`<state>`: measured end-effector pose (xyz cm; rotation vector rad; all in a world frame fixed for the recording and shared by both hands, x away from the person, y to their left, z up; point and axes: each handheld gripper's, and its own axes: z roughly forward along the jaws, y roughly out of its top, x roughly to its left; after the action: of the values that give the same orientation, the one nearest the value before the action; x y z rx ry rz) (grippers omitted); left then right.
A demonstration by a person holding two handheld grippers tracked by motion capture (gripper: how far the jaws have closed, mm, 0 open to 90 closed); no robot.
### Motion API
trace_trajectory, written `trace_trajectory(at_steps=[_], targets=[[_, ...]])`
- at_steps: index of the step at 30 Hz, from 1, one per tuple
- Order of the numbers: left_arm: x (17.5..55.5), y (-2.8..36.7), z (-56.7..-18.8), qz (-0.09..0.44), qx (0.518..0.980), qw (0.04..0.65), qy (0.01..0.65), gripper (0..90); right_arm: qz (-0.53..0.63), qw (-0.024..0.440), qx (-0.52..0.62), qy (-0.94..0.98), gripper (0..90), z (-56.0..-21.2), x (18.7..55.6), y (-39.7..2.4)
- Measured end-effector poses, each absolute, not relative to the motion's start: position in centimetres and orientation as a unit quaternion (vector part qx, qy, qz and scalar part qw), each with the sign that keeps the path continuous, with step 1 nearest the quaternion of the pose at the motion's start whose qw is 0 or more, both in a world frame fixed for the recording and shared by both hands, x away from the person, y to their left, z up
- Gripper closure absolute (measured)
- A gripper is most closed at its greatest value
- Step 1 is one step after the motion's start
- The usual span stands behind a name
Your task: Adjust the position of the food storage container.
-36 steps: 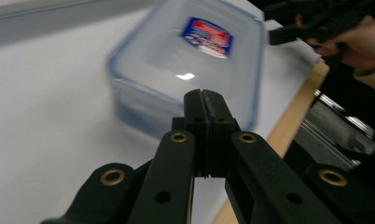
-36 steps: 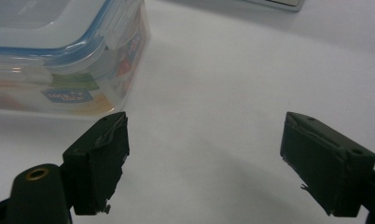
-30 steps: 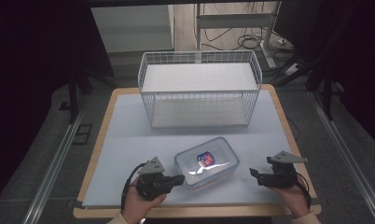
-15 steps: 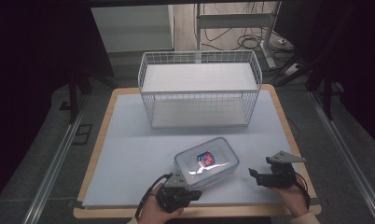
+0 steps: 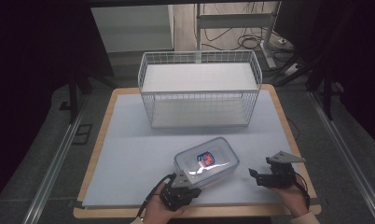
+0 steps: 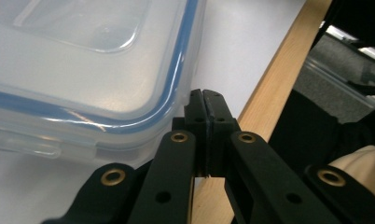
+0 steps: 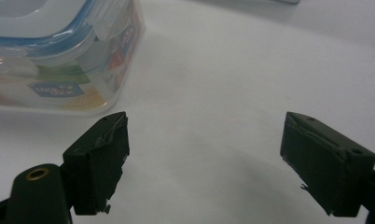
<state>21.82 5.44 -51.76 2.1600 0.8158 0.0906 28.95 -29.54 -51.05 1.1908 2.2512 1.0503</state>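
A clear box (image 5: 206, 162) with a blue-rimmed lid is lying flat on the near half of the white mat (image 5: 129, 154), in front of the wire basket (image 5: 199, 88). Its long axis is running from near-left to far-right, so one corner is pointing toward the person's left hand.

The left gripper (image 5: 184, 185) is sitting at that near corner, its jaws pressed together with nothing between them; in the left gripper view (image 6: 203, 108) their tips are lying just beside the box's rounded corner (image 6: 97, 93), over the mat's edge and the wooden table rim (image 6: 274, 88). I cannot tell whether they are touching the box. The box is running out of that view at the top and left.

The right gripper (image 5: 256, 176) is resting well to the right of the box, jaws wide apart over bare mat (image 7: 206, 135).

A red and blue label (image 5: 205, 158) is showing through the lid, too small to read. In the right gripper view a blue side label (image 7: 52, 87) is blurred and unreadable.
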Motion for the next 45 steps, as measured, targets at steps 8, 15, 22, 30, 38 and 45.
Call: trace_trajectory(at_steps=[8,15,22,30,38,45], targets=[[22.0,6.2,-51.7,0.033,0.852,0.406,0.329,90.0,0.374,0.193,0.425,0.801,15.6,-51.0,28.9,-29.6],[22.5,7.5,-51.8,0.029,0.844,0.410,0.345,90.0,0.374,0.193,0.425,0.801,15.6,-51.0,28.9,-29.6],[23.2,8.4,-51.9,0.031,0.835,0.415,0.361,90.0,0.373,0.193,0.424,0.802,15.6,-51.0,29.0,-29.5],[24.4,9.3,-51.9,0.035,0.824,0.417,0.381,90.0,0.372,0.193,0.425,0.802,15.7,-51.1,29.0,-29.6],[25.7,10.2,-52.0,0.035,0.813,0.418,0.405,90.0,0.372,0.193,0.424,0.803,15.9,-51.1,29.0,-29.6],[26.3,10.8,-52.2,0.035,0.809,0.417,0.413,89.9,0.371,0.193,0.424,0.803,15.9,-51.1,29.0,-29.5]])
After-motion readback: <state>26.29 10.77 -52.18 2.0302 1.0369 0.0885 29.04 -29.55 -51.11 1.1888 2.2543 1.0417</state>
